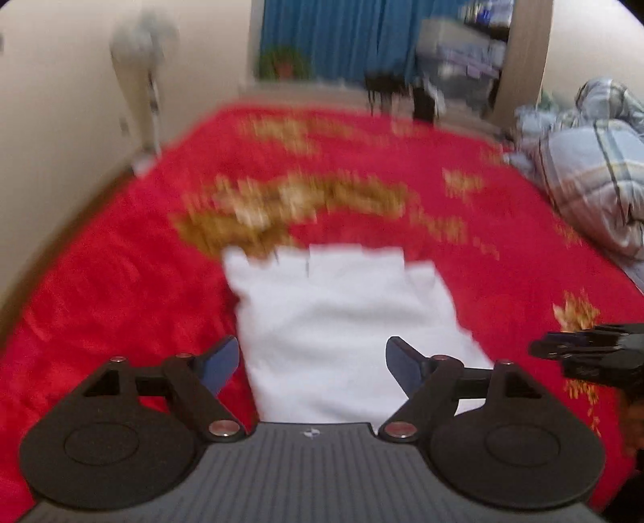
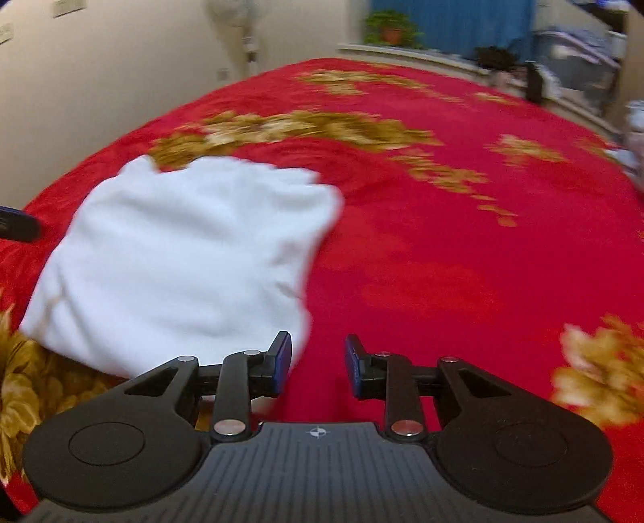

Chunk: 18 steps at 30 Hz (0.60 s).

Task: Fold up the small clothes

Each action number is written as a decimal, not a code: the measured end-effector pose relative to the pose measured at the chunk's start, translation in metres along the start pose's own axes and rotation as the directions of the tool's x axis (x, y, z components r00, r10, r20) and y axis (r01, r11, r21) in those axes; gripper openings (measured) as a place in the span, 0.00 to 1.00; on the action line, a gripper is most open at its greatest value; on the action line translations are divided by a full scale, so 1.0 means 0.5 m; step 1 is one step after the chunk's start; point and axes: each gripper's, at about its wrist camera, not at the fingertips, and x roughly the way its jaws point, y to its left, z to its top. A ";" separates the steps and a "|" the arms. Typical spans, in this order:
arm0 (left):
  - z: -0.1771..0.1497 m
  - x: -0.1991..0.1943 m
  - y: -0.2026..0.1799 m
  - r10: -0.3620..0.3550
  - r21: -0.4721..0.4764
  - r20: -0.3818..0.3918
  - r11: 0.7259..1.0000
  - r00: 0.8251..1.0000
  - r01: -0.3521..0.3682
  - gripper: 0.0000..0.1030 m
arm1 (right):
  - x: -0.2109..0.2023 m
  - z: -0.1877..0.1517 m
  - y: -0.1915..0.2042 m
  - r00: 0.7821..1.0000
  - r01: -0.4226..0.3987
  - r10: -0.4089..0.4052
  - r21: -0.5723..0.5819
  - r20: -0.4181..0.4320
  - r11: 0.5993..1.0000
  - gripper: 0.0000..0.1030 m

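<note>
A small white garment (image 1: 342,318) lies folded on the red bedspread (image 1: 120,281); it also shows in the right wrist view (image 2: 181,257). My left gripper (image 1: 312,362) is open and empty, its jaws wide apart over the garment's near edge. My right gripper (image 2: 317,364) is open and empty, just right of the garment's near right corner, over red cloth. The right gripper shows at the right edge of the left wrist view (image 1: 595,354). A left fingertip (image 2: 18,225) shows at the left edge of the right wrist view. Both views are blurred.
The bedspread (image 2: 442,241) has gold flower patterns. A bundled plaid quilt (image 1: 591,161) lies at the bed's right side. A standing fan (image 1: 145,80) is by the left wall. Blue curtains (image 1: 334,36), a potted plant (image 1: 283,62) and shelves (image 1: 463,60) are beyond the bed.
</note>
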 end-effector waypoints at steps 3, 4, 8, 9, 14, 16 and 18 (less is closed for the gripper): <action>-0.009 -0.089 -0.033 0.038 0.012 0.103 0.999 0.994 -0.040 0.82 | -0.091 0.010 -0.015 0.995 0.007 -0.015 0.078 0.095 0.997 0.34; -0.016 -0.116 -0.047 0.052 0.016 0.133 0.998 0.990 -0.055 0.82 | -0.128 0.012 -0.013 0.990 0.014 -0.027 0.096 0.137 0.995 0.42; -0.055 -0.187 -0.094 0.060 -0.018 0.160 0.998 0.985 -0.058 0.82 | -0.253 -0.009 0.005 0.968 0.016 -0.050 0.138 0.244 0.990 0.64; -0.069 -0.196 -0.103 0.071 -0.042 0.156 0.997 0.985 -0.065 0.82 | -0.277 -0.021 0.010 0.963 0.015 -0.053 0.142 0.266 0.990 0.66; -0.163 -0.153 -0.143 0.129 -0.083 0.070 0.989 0.989 -0.123 0.82 | -0.299 -0.099 0.035 0.949 0.026 -0.079 0.172 0.306 0.985 0.73; -0.173 -0.120 -0.152 0.138 -0.075 -0.046 0.987 0.989 -0.141 0.82 | -0.272 -0.124 0.050 0.962 0.072 -0.108 0.151 0.252 0.986 0.72; -0.174 -0.118 -0.152 0.134 -0.098 -0.031 0.986 0.990 -0.137 0.82 | -0.240 -0.131 0.065 0.973 0.053 -0.081 0.134 0.215 0.990 0.72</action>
